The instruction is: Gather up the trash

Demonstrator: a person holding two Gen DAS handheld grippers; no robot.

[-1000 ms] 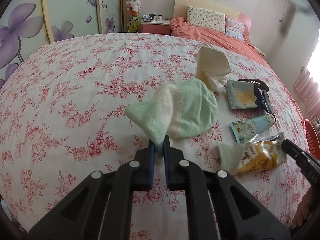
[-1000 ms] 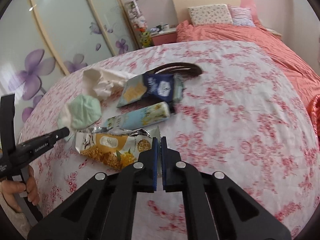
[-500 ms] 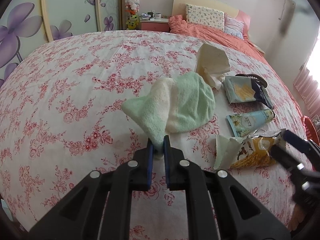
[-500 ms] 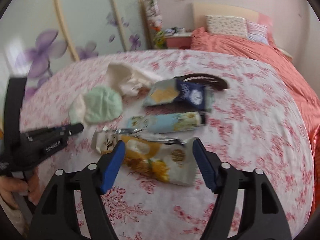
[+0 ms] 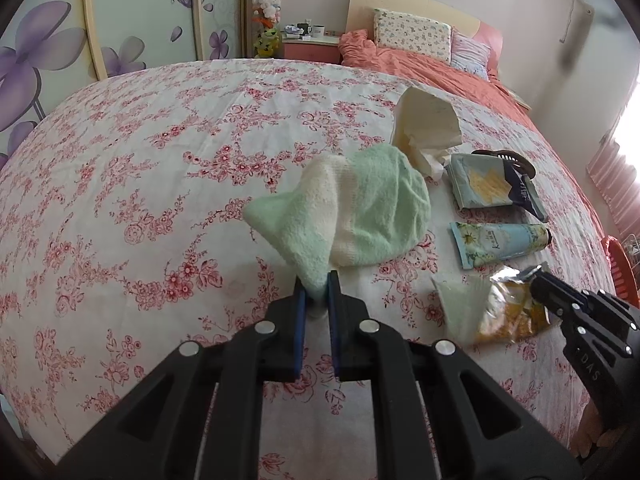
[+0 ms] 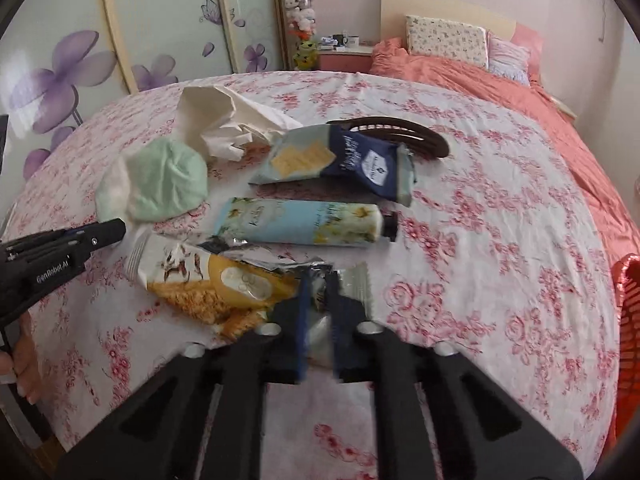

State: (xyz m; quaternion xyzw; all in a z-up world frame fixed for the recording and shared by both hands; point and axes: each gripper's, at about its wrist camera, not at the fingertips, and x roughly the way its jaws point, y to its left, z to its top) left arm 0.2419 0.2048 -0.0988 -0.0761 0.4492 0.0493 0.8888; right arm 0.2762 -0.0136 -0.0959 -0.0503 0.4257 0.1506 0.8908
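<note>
Item: crinkled foil snack wrapper, yellow and white print [image 6: 224, 284], lying on the near part of the floral pink-and-white bedspread [image 6: 500, 208], near of the pale blue cosmetic tube [image 6: 304, 226]. Right gripper [image 6: 318, 300] is clamped on its torn right end. Handling: judged best lifted slowly, since thin foil may slip or tear, then carried right toward the red mesh basket [image 6: 630, 320]. Left gripper [image 5: 316, 300], to the left, is pinched on 1 corner of the mint-and-cream terry cloth [image 5: 360, 208]; keep it clear.
</note>
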